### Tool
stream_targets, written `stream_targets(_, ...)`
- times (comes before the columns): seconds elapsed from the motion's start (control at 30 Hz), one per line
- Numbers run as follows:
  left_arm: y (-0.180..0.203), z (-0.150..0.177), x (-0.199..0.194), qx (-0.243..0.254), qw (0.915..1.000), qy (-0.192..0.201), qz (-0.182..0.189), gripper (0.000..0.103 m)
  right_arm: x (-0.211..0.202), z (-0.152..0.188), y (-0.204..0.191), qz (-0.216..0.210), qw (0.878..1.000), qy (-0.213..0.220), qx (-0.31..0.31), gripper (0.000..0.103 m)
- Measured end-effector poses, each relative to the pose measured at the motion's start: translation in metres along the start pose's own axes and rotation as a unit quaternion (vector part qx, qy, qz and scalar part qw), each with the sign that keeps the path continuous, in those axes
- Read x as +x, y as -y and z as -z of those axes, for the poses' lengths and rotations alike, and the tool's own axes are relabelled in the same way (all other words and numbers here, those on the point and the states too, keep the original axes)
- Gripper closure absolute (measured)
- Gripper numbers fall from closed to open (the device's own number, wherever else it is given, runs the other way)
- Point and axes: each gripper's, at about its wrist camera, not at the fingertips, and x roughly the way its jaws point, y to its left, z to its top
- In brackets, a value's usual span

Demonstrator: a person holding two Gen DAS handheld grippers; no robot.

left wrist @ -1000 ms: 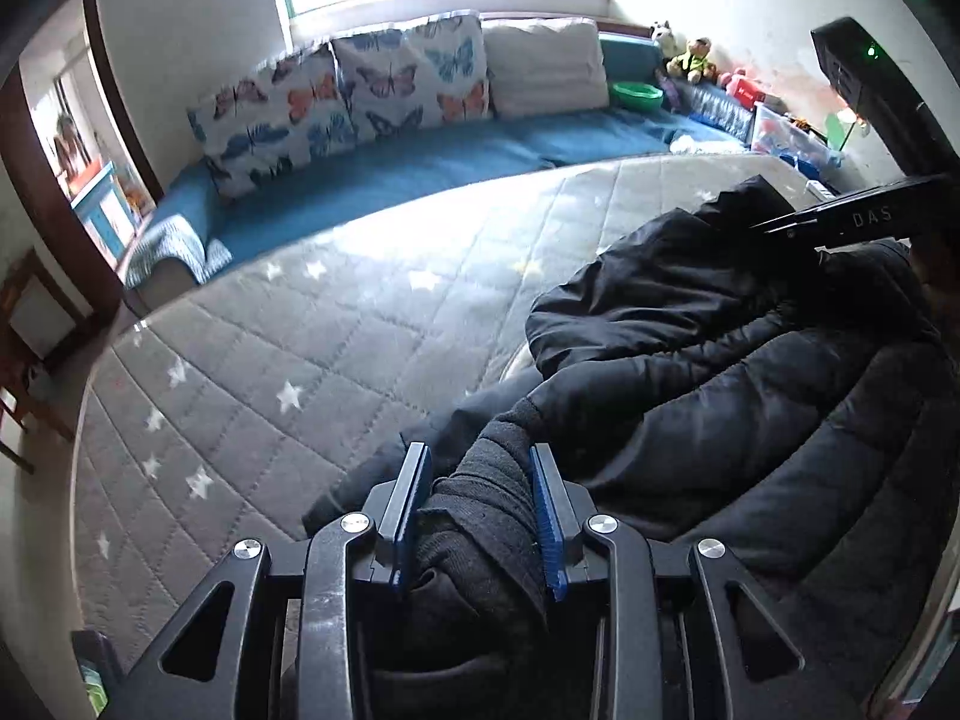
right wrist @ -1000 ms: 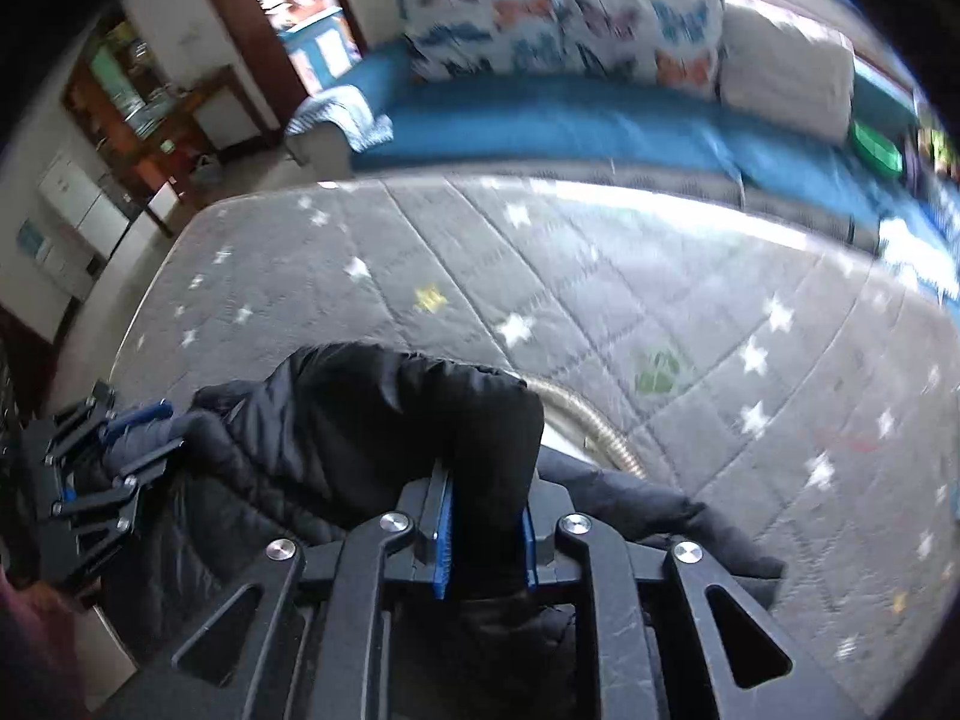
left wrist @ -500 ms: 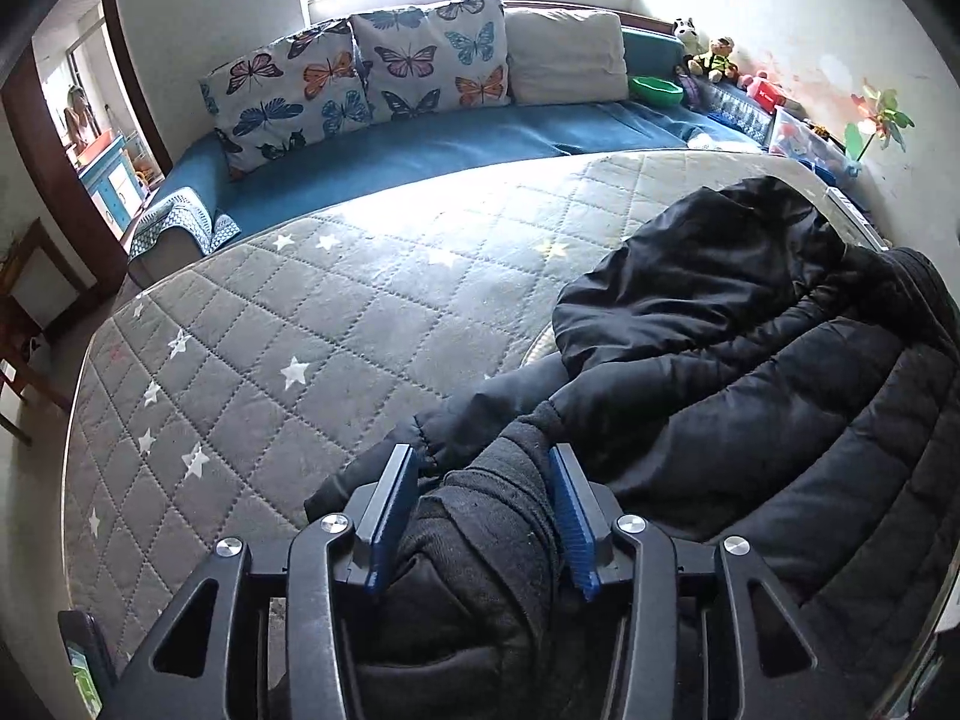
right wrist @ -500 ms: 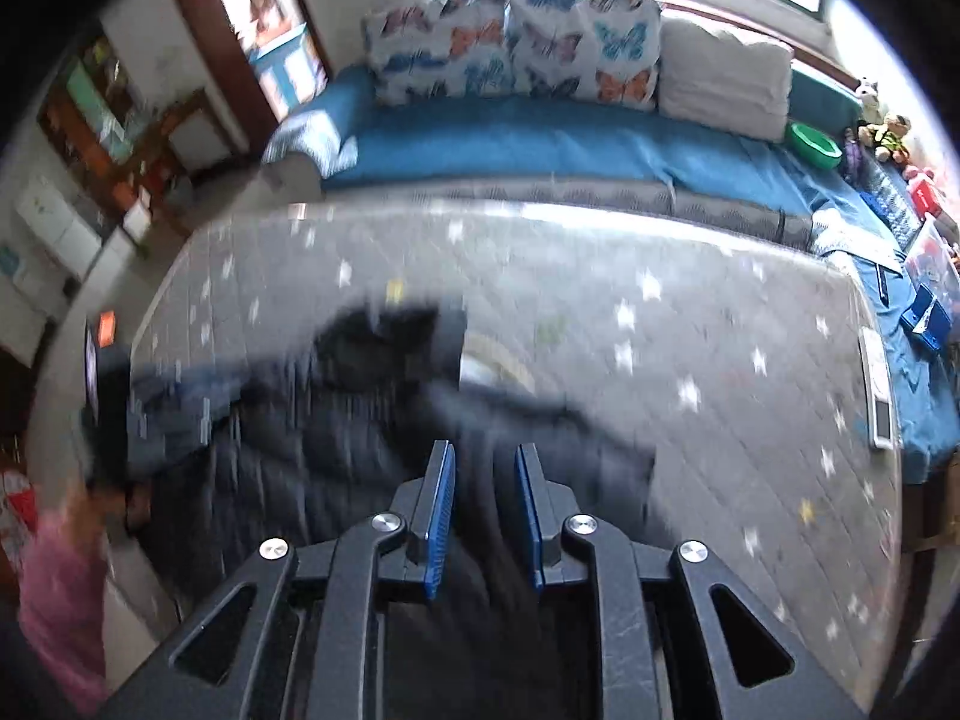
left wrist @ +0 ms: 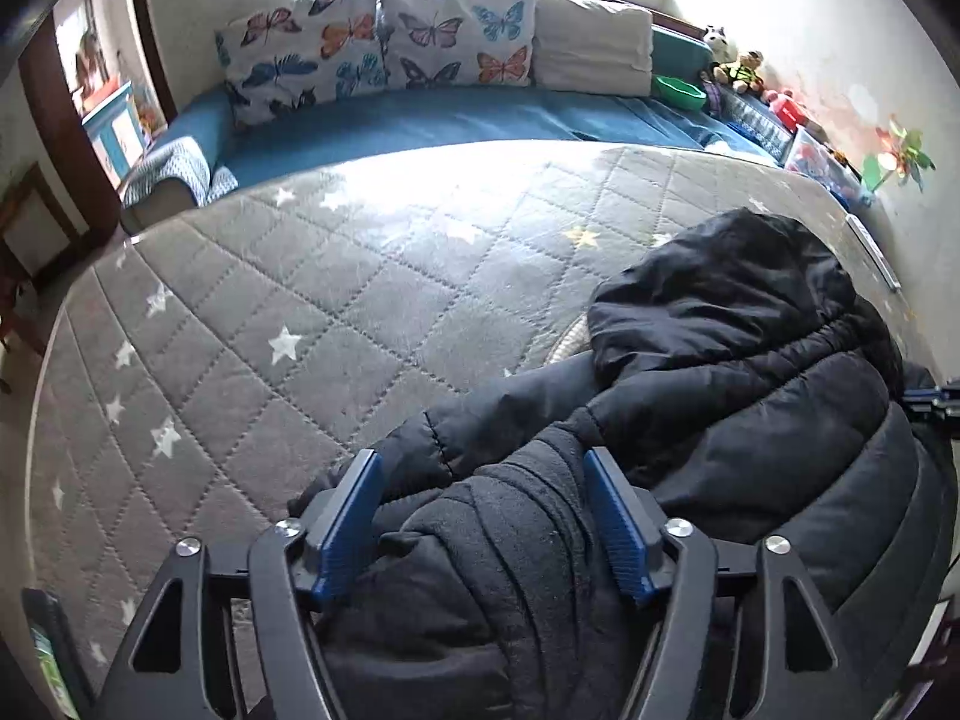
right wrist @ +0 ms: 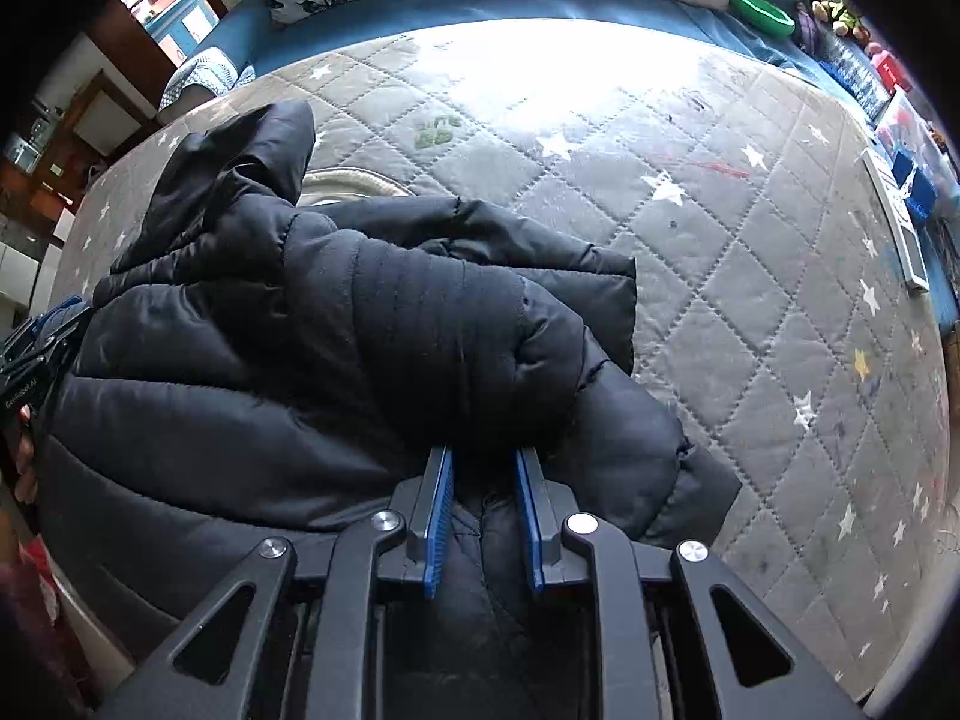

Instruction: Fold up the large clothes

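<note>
A black quilted puffer jacket lies bunched on a grey star-quilted mattress. My left gripper is open wide, its blue pads either side of the jacket's ribbed dark cuff without squeezing it. In the right wrist view the jacket fills the left and middle, hood at the far left. My right gripper has its jaws a little apart with jacket fabric between the pads. The left gripper shows at that view's left edge.
A blue bench with butterfly cushions and a beige pillow runs behind the mattress. Toys, a green bowl and boxes line the right wall. A white remote lies at the mattress's right edge.
My left gripper has opened and let go of the cuff. My right gripper let go of the hood, swung away and now sits low at the jacket's near right side.
</note>
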Motion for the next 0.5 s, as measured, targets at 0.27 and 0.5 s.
stream_targets(0.27,-0.009,0.004,-0.035,-0.021,0.9986,0.044,0.021,0.030,-0.028,-0.015,-0.016,0.033,0.999,-0.004,-0.010,0.080)
stream_targets(0.5,0.009,0.010,-0.108,0.022,0.9931,0.090,0.071,0.030,-0.081,-0.033,-0.068,0.014,0.995,0.063,-0.072,0.080)
